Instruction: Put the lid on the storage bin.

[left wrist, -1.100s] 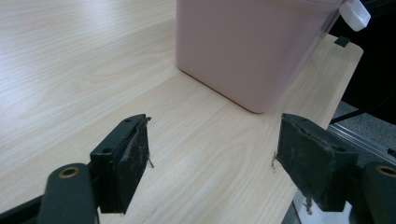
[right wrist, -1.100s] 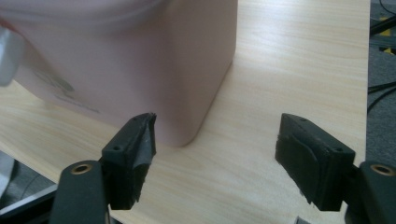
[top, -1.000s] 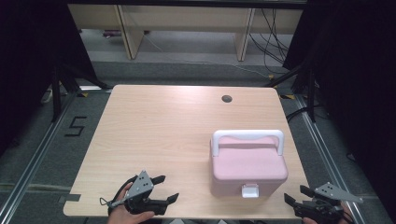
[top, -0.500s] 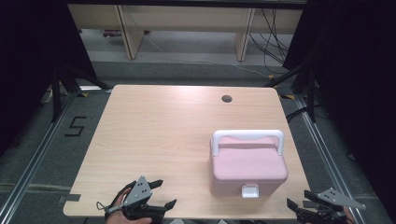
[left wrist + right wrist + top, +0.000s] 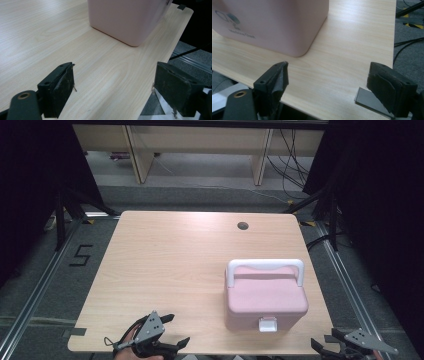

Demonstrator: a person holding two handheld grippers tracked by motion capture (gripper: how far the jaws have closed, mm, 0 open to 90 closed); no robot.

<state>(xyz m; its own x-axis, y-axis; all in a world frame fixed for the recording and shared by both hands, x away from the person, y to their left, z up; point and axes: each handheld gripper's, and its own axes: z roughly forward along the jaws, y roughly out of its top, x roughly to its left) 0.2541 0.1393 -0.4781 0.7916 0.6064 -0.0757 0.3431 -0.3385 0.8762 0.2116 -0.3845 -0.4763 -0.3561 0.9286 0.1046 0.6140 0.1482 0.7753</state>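
Wooden table [image 5: 175, 270], pink box [image 5: 265, 302]; left tool [image 5: 167, 335], right tool [image 5: 332, 340] at near edge, jaws spread, empty.

Pink box [image 5: 265, 301] sits on table [image 5: 170, 265], tongs [image 5: 172, 330] apart.

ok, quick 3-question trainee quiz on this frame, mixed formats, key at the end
1. True or false: the pink box has its lid off.
2. The white handle of the box is: A) raised above the lid, B) detached on the table, C) held by the tongs.
3. Fill in: both the left tongs and the right tongs sit near the table's ____ edge, open and empty.

Key: 1 false; 2 A; 3 near (the person's side).
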